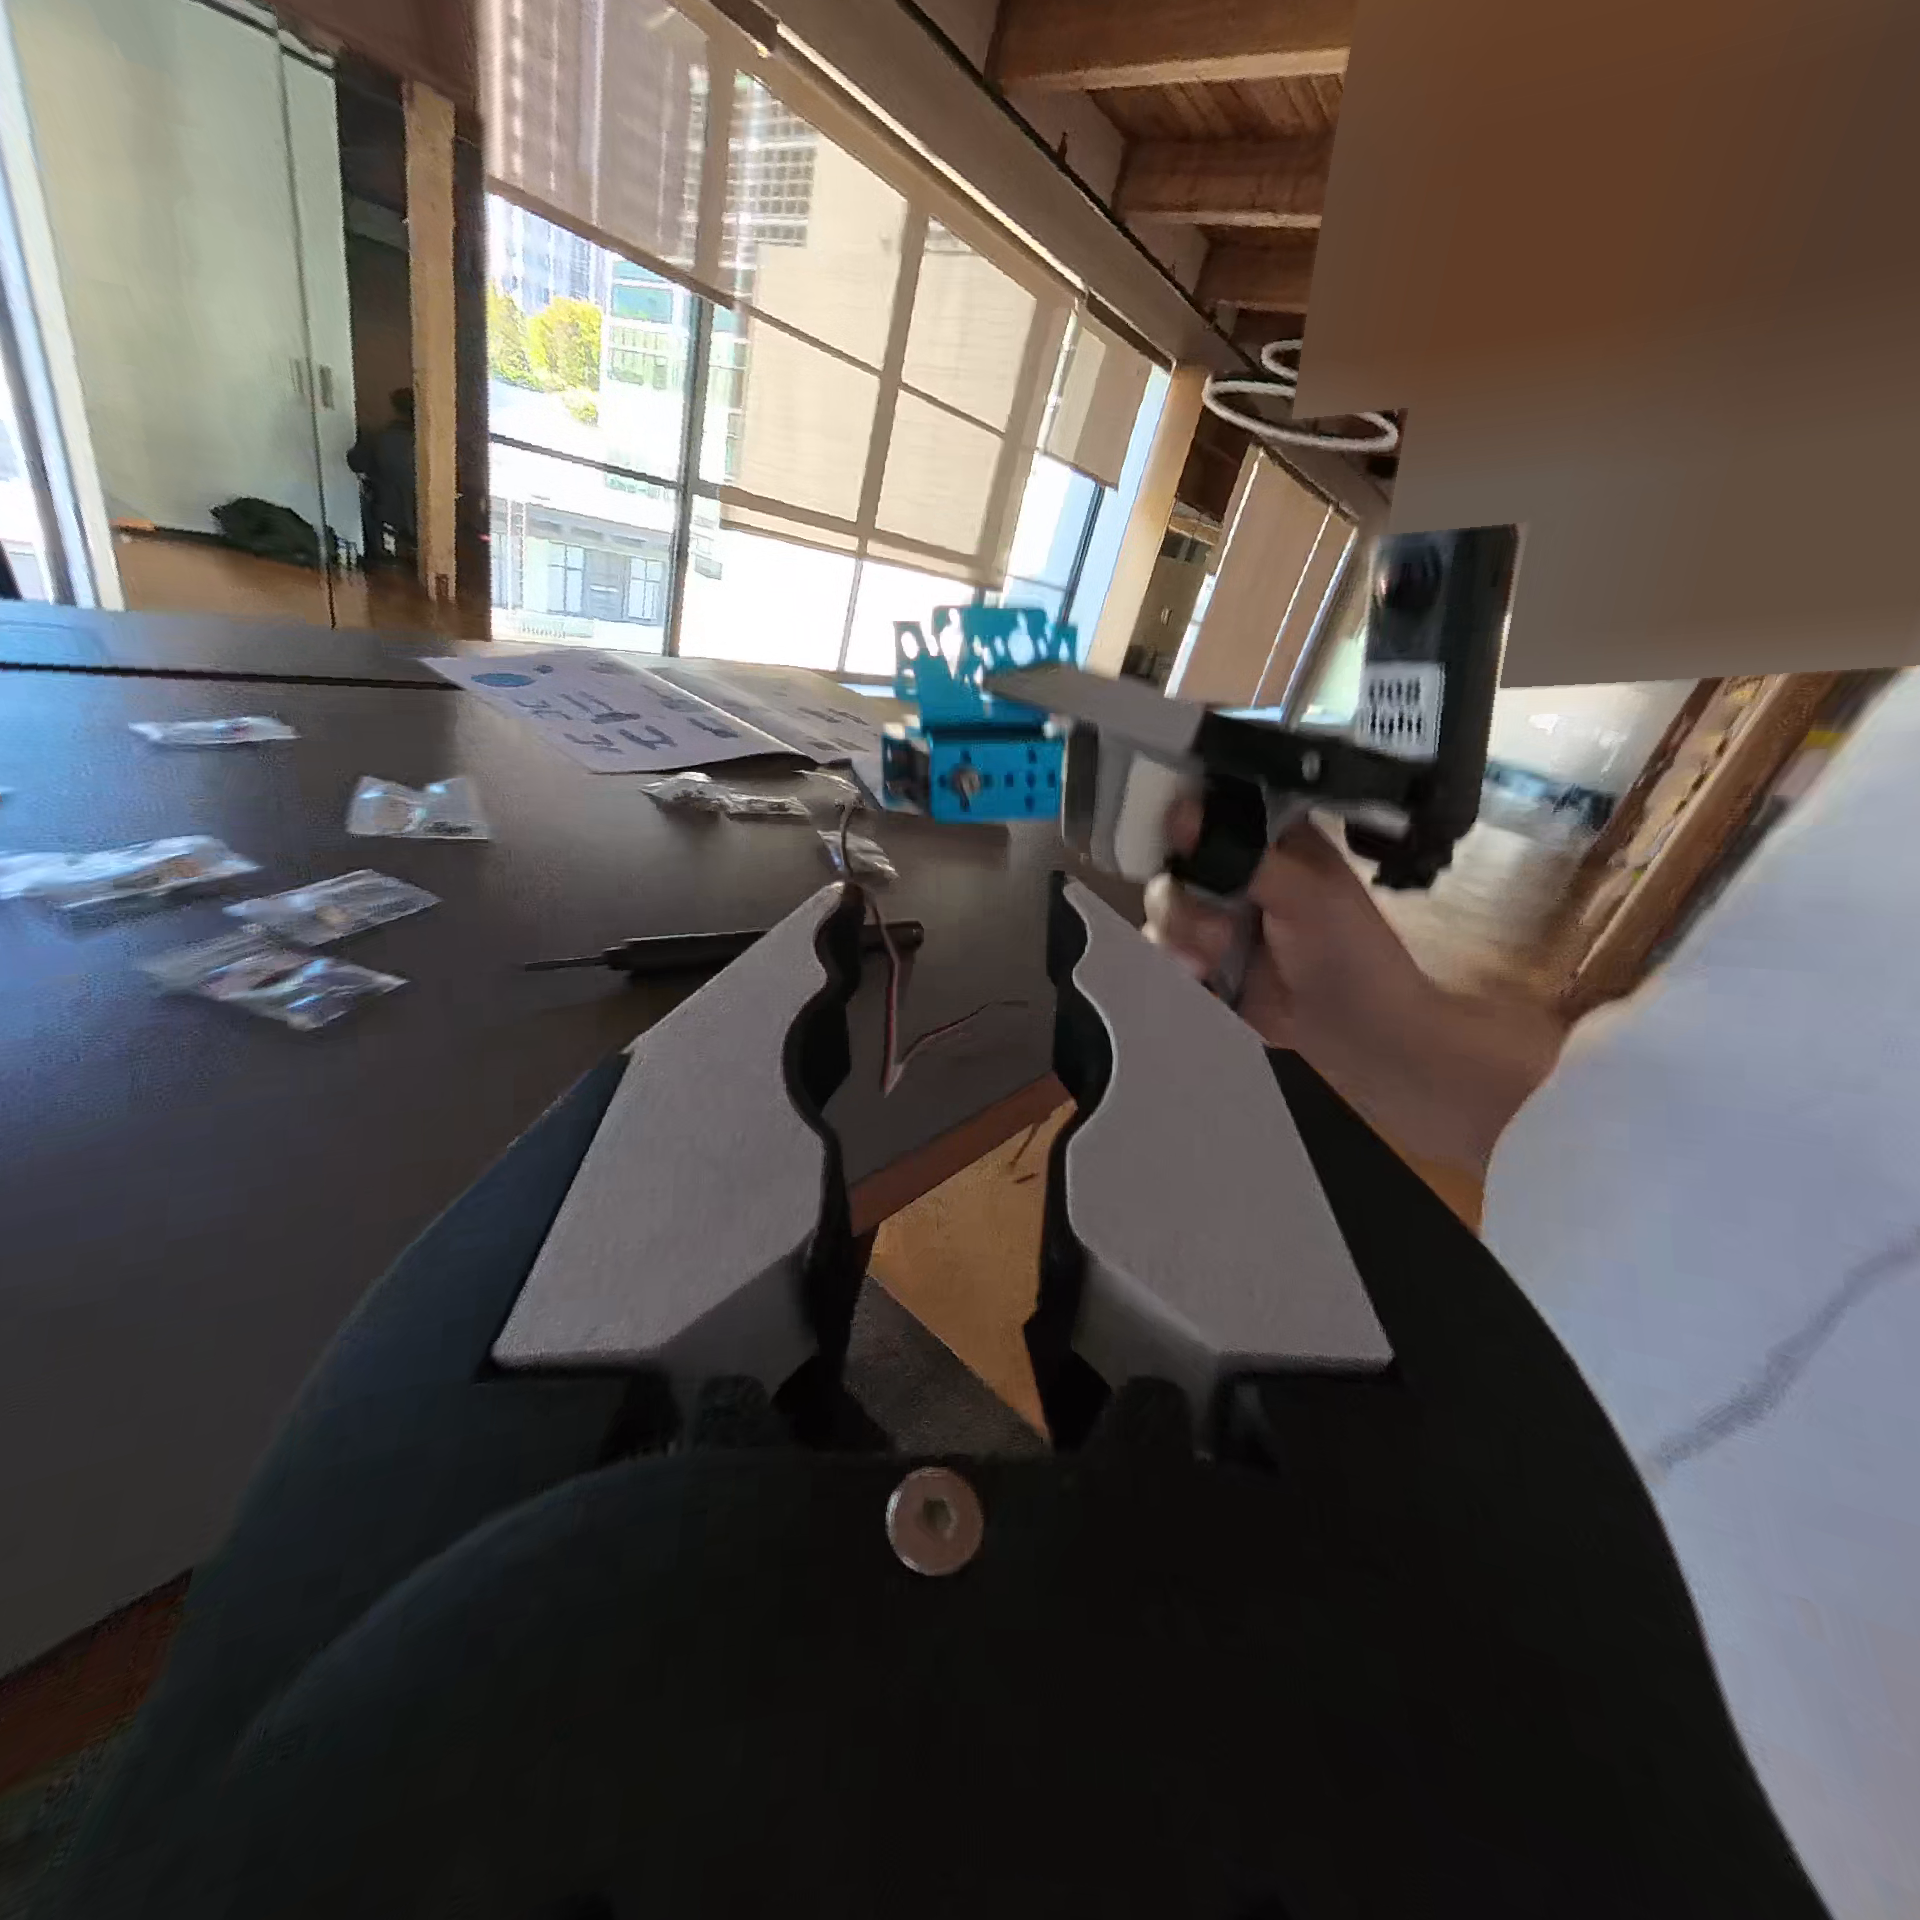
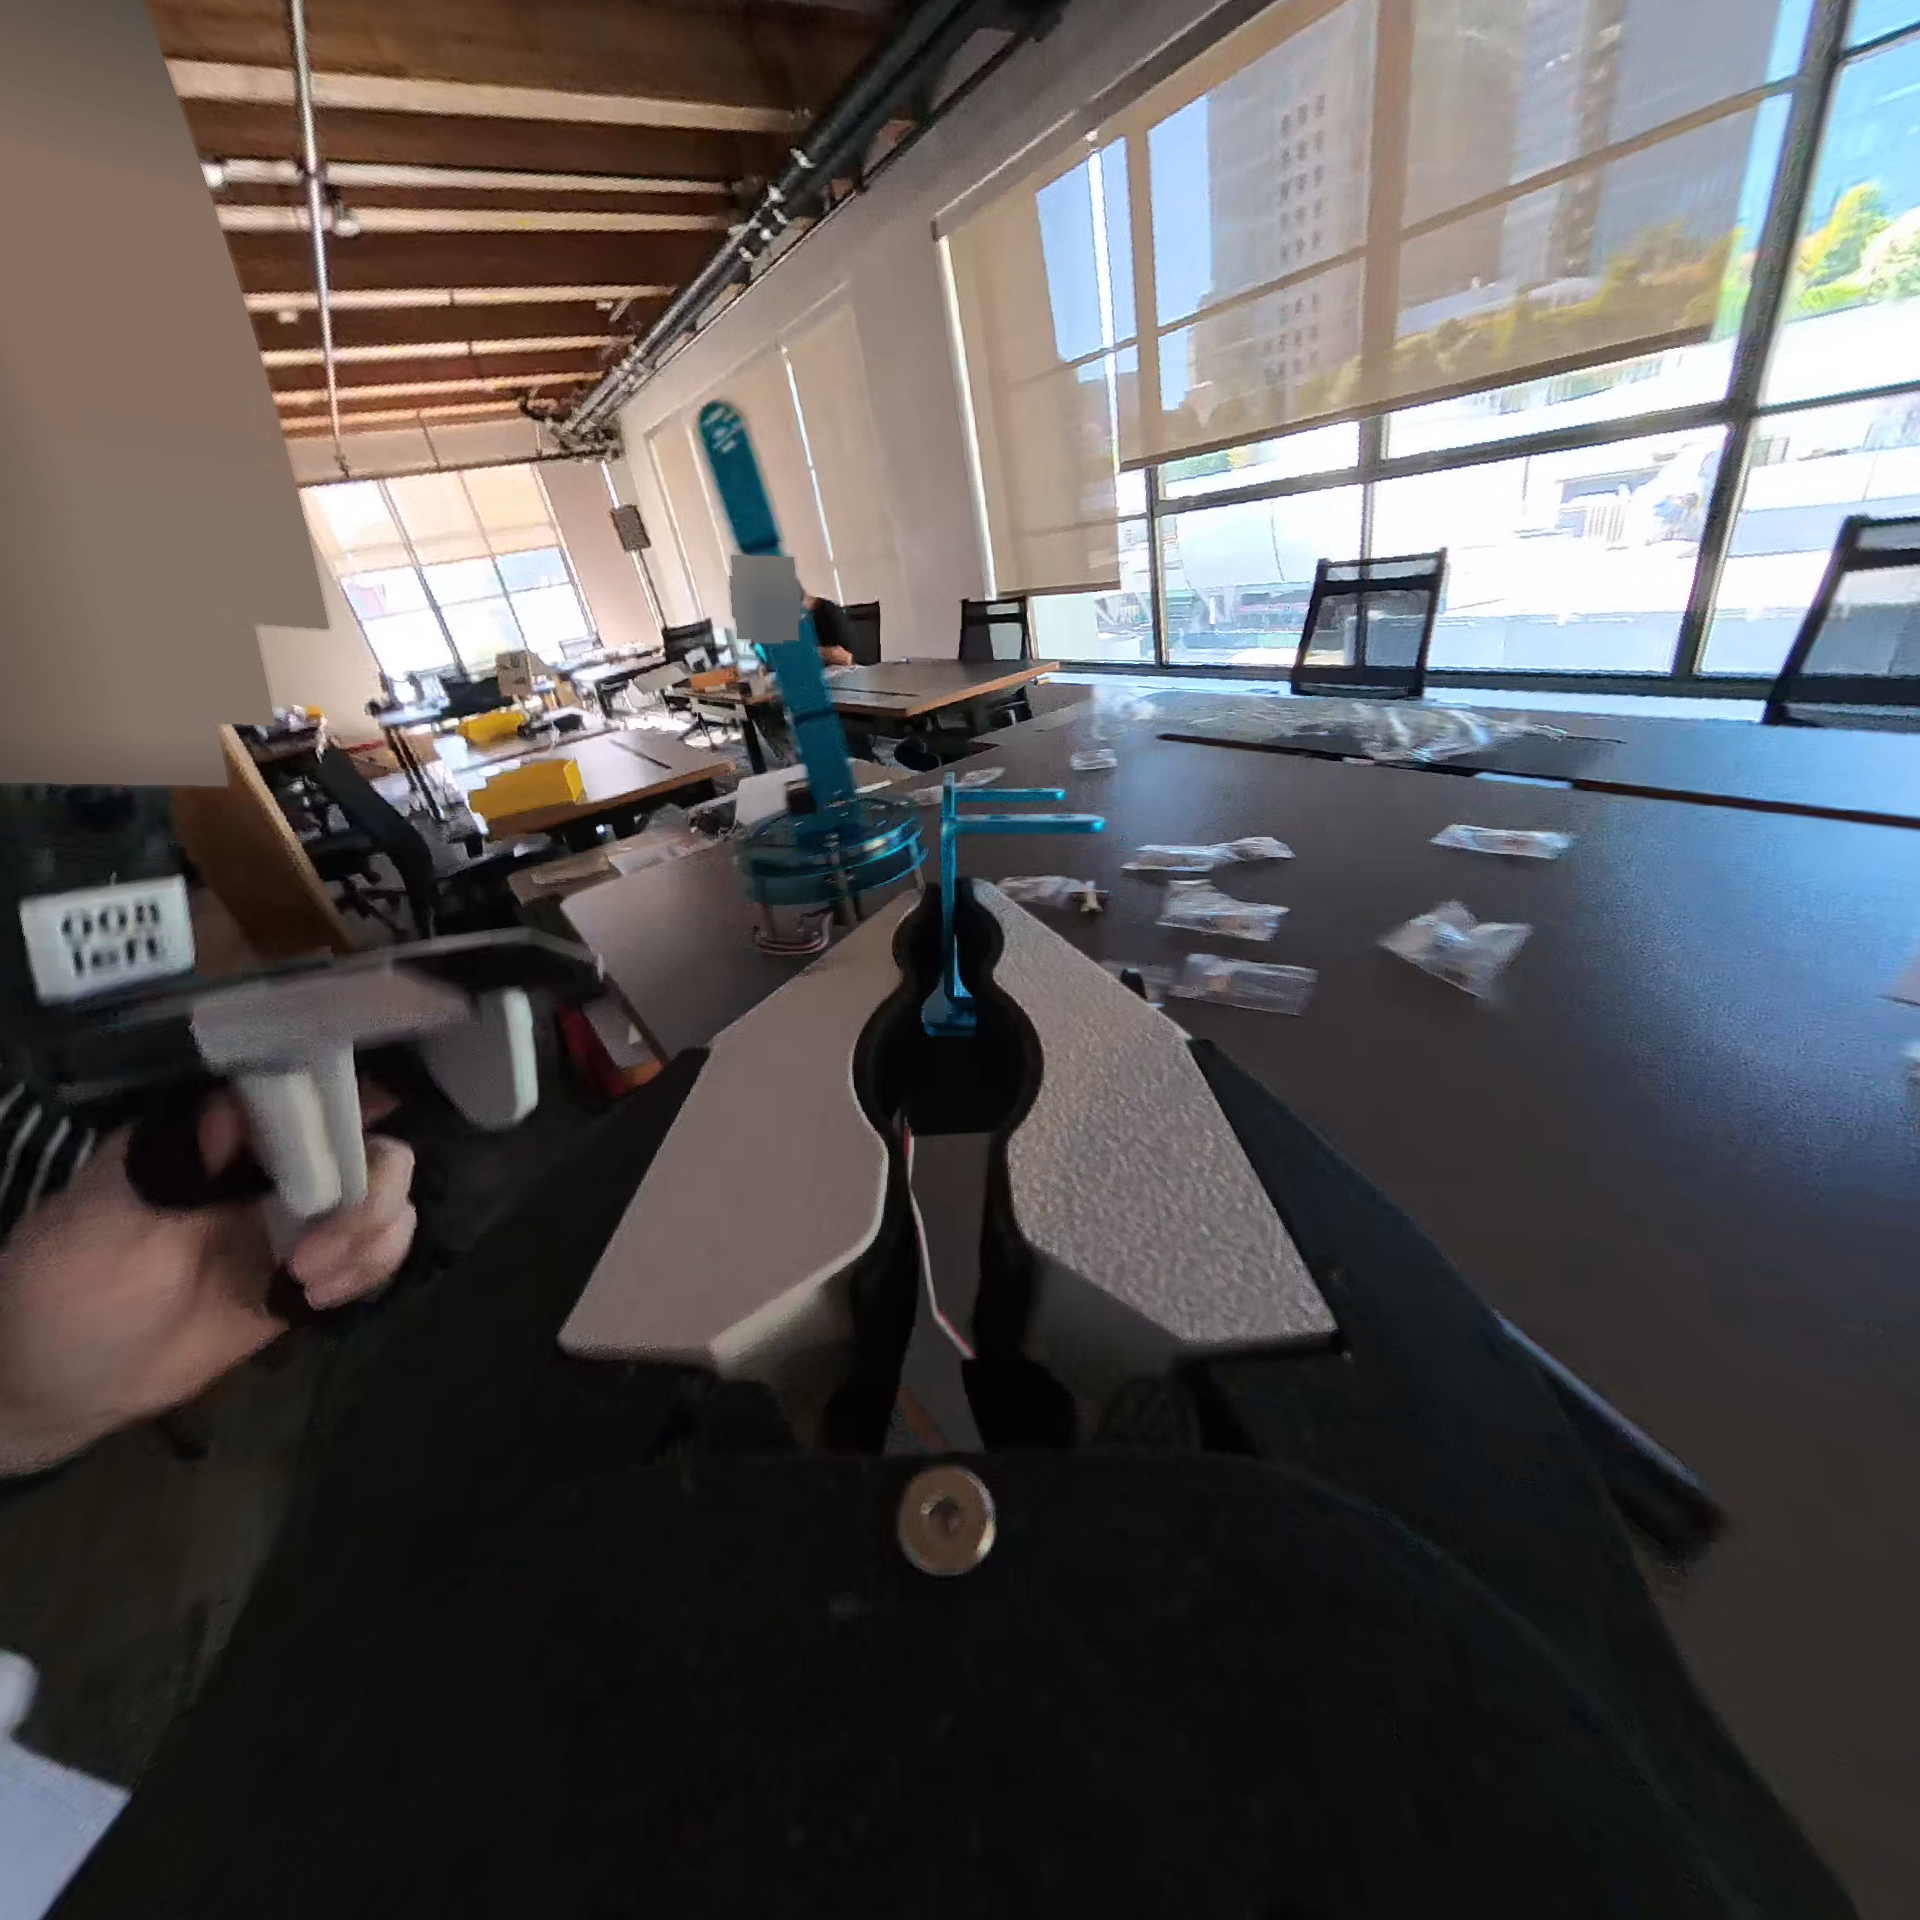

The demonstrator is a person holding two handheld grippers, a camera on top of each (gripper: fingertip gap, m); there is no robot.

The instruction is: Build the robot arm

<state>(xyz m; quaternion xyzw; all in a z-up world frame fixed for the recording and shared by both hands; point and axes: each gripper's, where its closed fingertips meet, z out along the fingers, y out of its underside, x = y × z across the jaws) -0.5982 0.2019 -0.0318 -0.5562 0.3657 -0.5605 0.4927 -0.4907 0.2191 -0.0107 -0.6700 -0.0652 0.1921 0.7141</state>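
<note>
Right wrist view, right gripper [image 2: 951, 935] fingers clamping blurred blue bracket [image 2: 951, 914], left gripper [image 1: 951, 904] fingers wide.

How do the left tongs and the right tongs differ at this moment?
The left tongs stand open with a clear gap and nothing between them; the right tongs are shut on a blue metal bracket. The left tongs hang over the near edge of the dark table, above a screwdriver; the right tongs hold the bracket lifted above the table. Both have grey fingers with wavy inner edges.
</note>
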